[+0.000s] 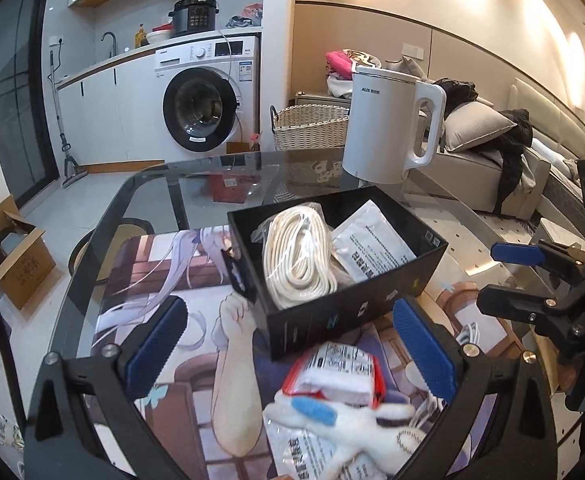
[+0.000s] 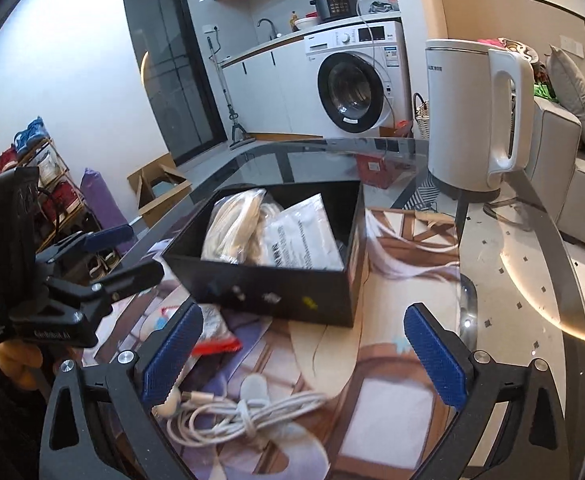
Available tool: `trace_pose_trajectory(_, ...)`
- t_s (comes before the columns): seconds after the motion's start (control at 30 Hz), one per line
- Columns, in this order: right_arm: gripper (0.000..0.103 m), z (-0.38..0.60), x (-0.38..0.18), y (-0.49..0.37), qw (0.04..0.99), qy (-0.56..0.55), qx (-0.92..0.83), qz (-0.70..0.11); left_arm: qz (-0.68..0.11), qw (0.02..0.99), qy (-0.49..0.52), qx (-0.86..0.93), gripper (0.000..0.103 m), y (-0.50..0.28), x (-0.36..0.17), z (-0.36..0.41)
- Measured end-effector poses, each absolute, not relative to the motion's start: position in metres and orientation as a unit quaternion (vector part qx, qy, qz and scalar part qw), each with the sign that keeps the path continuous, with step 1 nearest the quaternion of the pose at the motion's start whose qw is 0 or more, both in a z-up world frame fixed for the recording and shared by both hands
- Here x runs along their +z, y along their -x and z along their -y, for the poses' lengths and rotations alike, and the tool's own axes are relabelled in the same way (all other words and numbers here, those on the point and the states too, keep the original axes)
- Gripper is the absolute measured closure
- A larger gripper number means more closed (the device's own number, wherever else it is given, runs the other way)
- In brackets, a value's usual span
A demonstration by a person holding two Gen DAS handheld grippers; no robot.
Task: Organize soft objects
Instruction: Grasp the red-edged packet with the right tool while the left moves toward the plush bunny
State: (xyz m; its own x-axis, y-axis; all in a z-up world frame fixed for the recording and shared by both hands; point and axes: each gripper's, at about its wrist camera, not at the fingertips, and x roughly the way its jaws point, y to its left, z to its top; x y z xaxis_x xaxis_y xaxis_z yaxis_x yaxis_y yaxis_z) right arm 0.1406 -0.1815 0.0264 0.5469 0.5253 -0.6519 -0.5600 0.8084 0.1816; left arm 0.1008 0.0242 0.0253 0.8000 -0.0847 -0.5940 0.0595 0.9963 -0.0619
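A rounded glass-topped table [image 1: 164,184] carries a large printed anime desk mat [image 1: 196,364]. On the mat sits an open black cardboard box [image 1: 344,312]. Near it lie a red-edged plastic packet [image 1: 340,372], a white plush toy [image 1: 356,420] and a bundled white charging cable [image 2: 244,412]. On the bare glass, a white electric kettle [image 1: 388,128] stands upright.

One black box [image 1: 344,308] holding two bagged items; outside it: one red-edged packet [image 1: 332,372], one plush toy [image 1: 352,420], one white cable [image 2: 244,412].
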Motion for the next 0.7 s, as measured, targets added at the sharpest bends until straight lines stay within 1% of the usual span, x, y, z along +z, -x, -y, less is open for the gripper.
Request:
trace_pose_trajectory(0.47,0.001,0.171,0.015,-0.119,0.869,0.042,0.318,-0.376,-0.339,0.940,0.021,-0.028,0.000,-0.067,0.003,-0.031)
trace_pose_trajectory(0.7,0.001,0.162,0.009,-0.112,0.866,0.049,0.321,-0.380,-0.350,0.936,0.001,-0.038,0.000,-0.054,-0.009,-0.021)
